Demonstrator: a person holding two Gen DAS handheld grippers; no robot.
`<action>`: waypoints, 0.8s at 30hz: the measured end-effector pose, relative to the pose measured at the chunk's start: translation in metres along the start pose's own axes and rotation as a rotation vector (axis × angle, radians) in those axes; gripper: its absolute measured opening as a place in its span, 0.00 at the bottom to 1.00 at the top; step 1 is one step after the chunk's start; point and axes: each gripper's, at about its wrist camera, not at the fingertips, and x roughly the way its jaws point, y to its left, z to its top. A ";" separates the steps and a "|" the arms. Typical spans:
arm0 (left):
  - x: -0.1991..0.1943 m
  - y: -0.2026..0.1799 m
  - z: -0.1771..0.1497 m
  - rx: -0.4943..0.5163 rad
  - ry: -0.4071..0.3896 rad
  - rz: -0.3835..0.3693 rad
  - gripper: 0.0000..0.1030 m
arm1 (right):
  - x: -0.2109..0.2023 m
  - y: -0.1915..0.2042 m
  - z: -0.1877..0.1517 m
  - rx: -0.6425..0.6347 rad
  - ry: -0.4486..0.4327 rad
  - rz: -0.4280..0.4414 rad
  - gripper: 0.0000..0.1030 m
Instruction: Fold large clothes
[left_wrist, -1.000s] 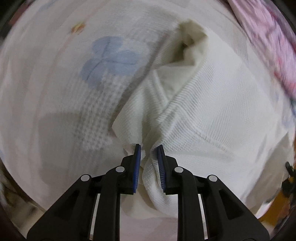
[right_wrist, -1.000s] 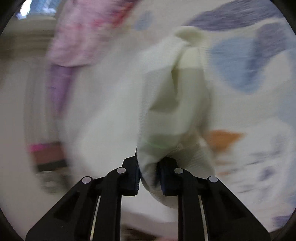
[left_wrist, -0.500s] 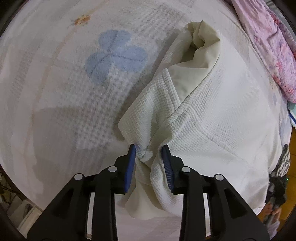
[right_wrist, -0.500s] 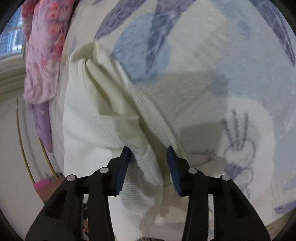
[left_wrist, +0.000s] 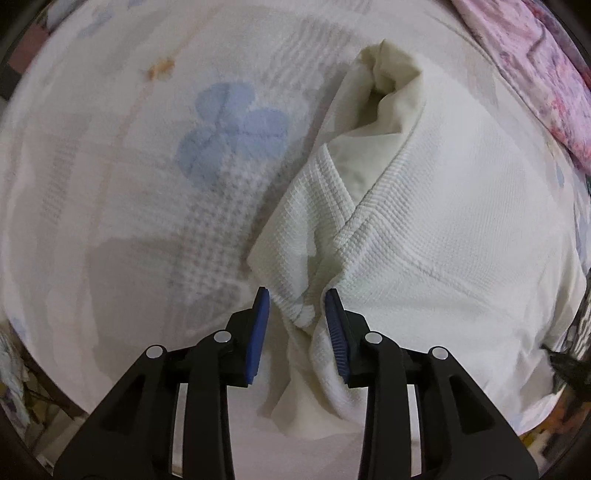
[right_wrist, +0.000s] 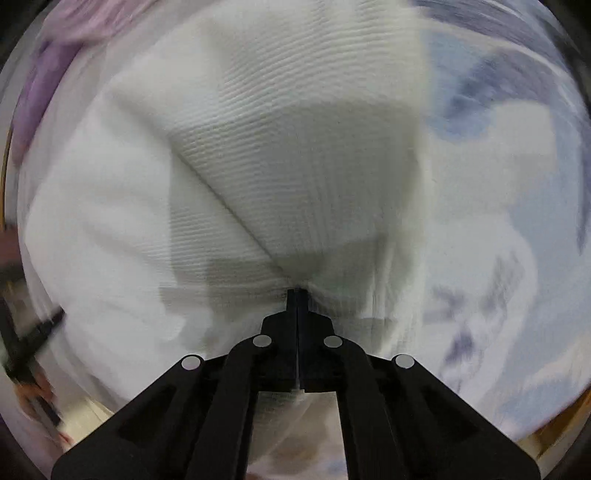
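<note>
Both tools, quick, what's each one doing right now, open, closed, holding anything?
Left tool: open, with a bunched fold of the white waffle garment between its fingers, not clamped.
Right tool: closed, tips at the garment; whether cloth is pinched cannot be told.

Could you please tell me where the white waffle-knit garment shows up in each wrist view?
Left wrist: the garment fills the centre and right, bunched between the left gripper's pads.
Right wrist: it fills the centre and left.
Shared landmark: the blue-printed bedsheet beneath.
</note>
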 end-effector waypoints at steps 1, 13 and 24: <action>-0.004 -0.003 -0.003 0.013 0.004 0.023 0.32 | -0.010 0.010 -0.008 -0.024 0.000 0.015 0.03; -0.030 -0.036 -0.040 0.098 0.021 0.081 0.31 | -0.009 0.046 -0.043 -0.129 -0.013 -0.045 0.06; 0.037 -0.101 -0.055 0.142 0.131 -0.008 0.31 | 0.056 0.034 -0.064 -0.053 0.102 -0.046 0.05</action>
